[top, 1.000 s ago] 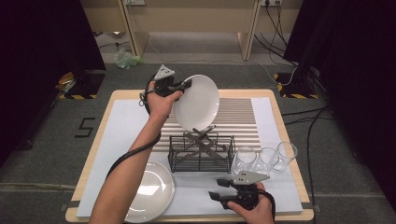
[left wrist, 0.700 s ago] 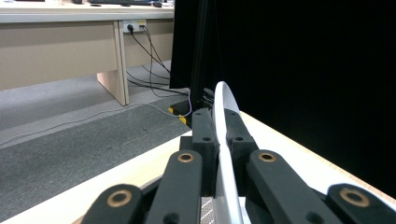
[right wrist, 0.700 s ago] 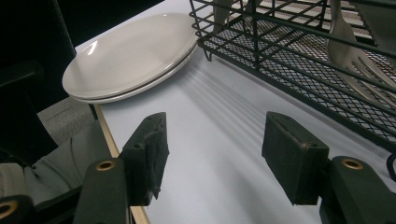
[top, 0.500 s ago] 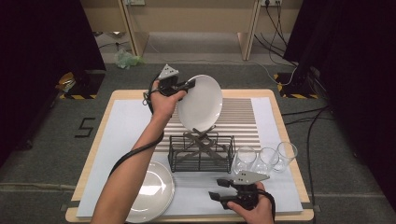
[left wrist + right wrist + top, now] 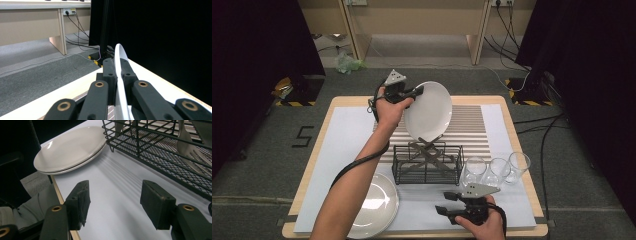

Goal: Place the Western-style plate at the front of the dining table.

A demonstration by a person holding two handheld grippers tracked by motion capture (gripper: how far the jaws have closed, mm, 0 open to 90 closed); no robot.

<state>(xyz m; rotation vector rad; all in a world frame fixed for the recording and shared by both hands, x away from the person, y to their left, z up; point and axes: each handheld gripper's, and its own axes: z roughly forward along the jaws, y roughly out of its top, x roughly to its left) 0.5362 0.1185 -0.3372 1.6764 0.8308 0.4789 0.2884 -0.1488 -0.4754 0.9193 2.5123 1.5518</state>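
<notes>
The left gripper (image 5: 414,93) is clamped on the rim of a white plate (image 5: 428,111), its two black jaws pressed to either side of the edge, as the left gripper view shows with the plate (image 5: 120,75) running edge-on between the pads. The plate is held up and tilted above the far half of the table (image 5: 342,112), over the striped mat (image 5: 469,131), with its lower edge just above the crossed wires at the top of the black wire rack (image 5: 428,162); whether it touches them cannot be told. The right gripper (image 5: 446,207) rests low at the near edge of the table, its jaws standing wide apart with nothing between them; in the right gripper view the pads (image 5: 81,200) frame bare white tabletop. Left of the rack, at the near left corner, lies a stack of plates (image 5: 374,205), also seen in the right gripper view (image 5: 70,150) just beside the rack (image 5: 155,147). Right of the rack stand three clear glasses (image 5: 496,170) in a row, close together, near the right gripper.
</notes>
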